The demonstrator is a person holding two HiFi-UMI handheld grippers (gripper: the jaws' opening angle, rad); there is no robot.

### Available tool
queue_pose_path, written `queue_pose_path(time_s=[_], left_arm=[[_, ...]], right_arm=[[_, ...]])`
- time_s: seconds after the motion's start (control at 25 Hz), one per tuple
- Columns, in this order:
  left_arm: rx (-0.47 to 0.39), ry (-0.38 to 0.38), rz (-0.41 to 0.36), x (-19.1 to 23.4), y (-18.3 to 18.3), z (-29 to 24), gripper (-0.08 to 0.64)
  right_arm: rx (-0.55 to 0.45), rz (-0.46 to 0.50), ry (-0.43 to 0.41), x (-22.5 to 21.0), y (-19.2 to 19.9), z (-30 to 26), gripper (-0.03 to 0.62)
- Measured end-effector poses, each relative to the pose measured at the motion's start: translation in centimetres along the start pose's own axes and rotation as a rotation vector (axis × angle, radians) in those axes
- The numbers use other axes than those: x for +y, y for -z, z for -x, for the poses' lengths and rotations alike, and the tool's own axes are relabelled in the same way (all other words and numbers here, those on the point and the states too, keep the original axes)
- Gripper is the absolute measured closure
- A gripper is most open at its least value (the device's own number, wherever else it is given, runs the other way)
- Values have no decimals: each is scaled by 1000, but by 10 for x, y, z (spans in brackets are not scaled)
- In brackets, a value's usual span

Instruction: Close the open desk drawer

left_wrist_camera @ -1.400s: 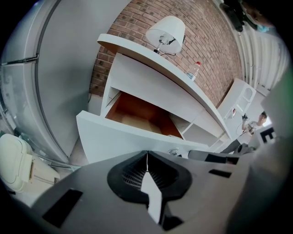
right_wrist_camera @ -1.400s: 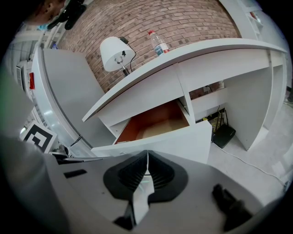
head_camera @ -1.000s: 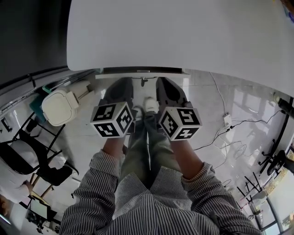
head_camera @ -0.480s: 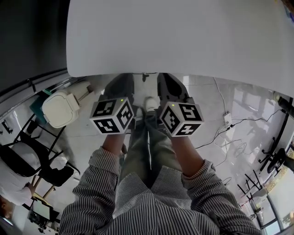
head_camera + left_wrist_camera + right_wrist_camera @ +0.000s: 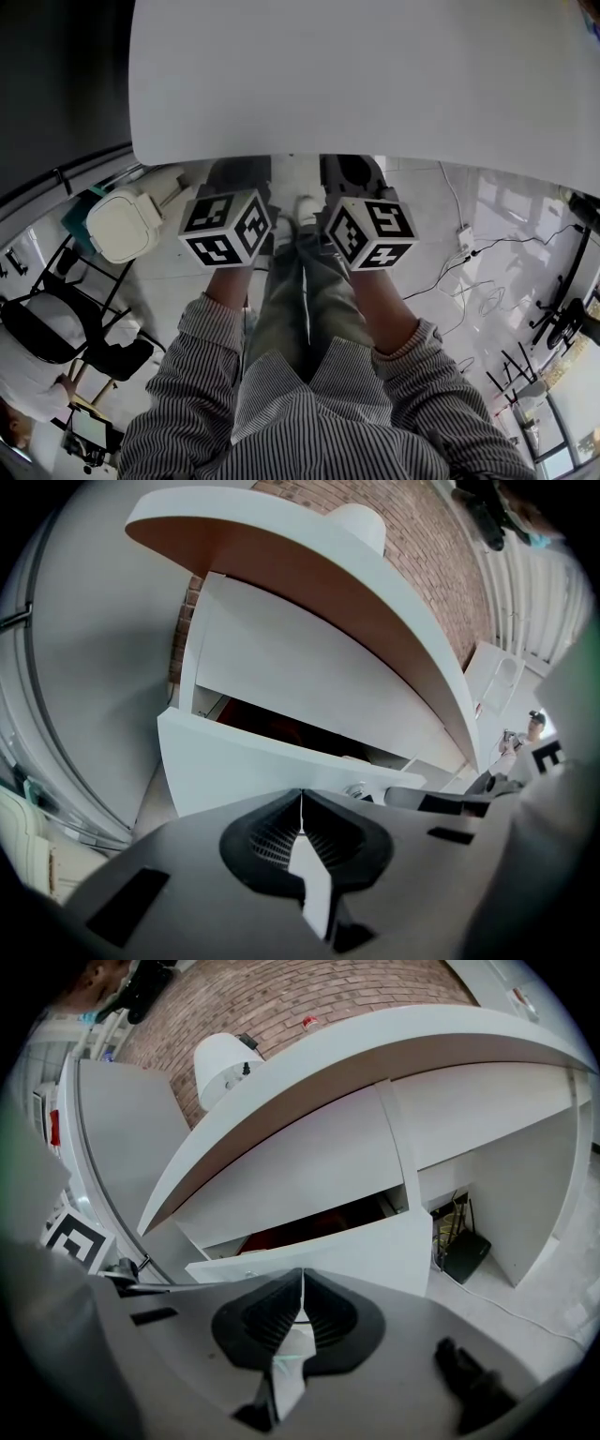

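The white desk top (image 5: pixel 375 75) fills the top of the head view and hides the drawer there. Both marker cubes, left (image 5: pixel 225 228) and right (image 5: pixel 370 231), sit side by side just under its near edge. In the left gripper view the white drawer front (image 5: pixel 234 761) stands out from the desk, with a dark gap above it. My left gripper (image 5: pixel 301 795) is shut and empty, its tips close up to that front. The right gripper view shows the same drawer front (image 5: pixel 366 1246), and my right gripper (image 5: pixel 302 1277) is also shut, tips near it. Contact cannot be told.
A white lidded bin (image 5: pixel 122 223) stands on the floor at the left, with black chairs (image 5: pixel 56 323) nearer. Cables and a power strip (image 5: pixel 462 246) lie on the floor at the right. A black box (image 5: pixel 466 1252) sits under the desk. The person's shoes (image 5: pixel 305 210) are between the grippers.
Both grippers have moved forward, toward the desk. The drawer's front edge, which showed below the desk top one second ago, is now out of sight under it in the head view.
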State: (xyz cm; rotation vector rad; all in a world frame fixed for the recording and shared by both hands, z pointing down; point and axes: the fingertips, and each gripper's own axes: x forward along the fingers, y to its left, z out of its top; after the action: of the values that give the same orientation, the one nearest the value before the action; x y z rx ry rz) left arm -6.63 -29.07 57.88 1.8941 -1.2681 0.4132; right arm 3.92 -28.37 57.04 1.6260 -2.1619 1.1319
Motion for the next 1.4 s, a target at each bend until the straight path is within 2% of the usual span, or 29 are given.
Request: queue_pose_path(time_s=[0.36,0.56,1.04,1.4], left_arm=[[-21,11,-20,-2,-9,-3,545],[1,27,-47,-1,-7,-7,545],[12,46,-52,3,-3,-5,543],[13,48,-41,-8,0,6,543]], right_arm=[[-24,3,-2,0,-10,-2,572],[-12,4,3,-3,-8,-6,572],[0,-14,-23,0,-3,-7,571],[-18,-24,-7,-3,-4,15,571]])
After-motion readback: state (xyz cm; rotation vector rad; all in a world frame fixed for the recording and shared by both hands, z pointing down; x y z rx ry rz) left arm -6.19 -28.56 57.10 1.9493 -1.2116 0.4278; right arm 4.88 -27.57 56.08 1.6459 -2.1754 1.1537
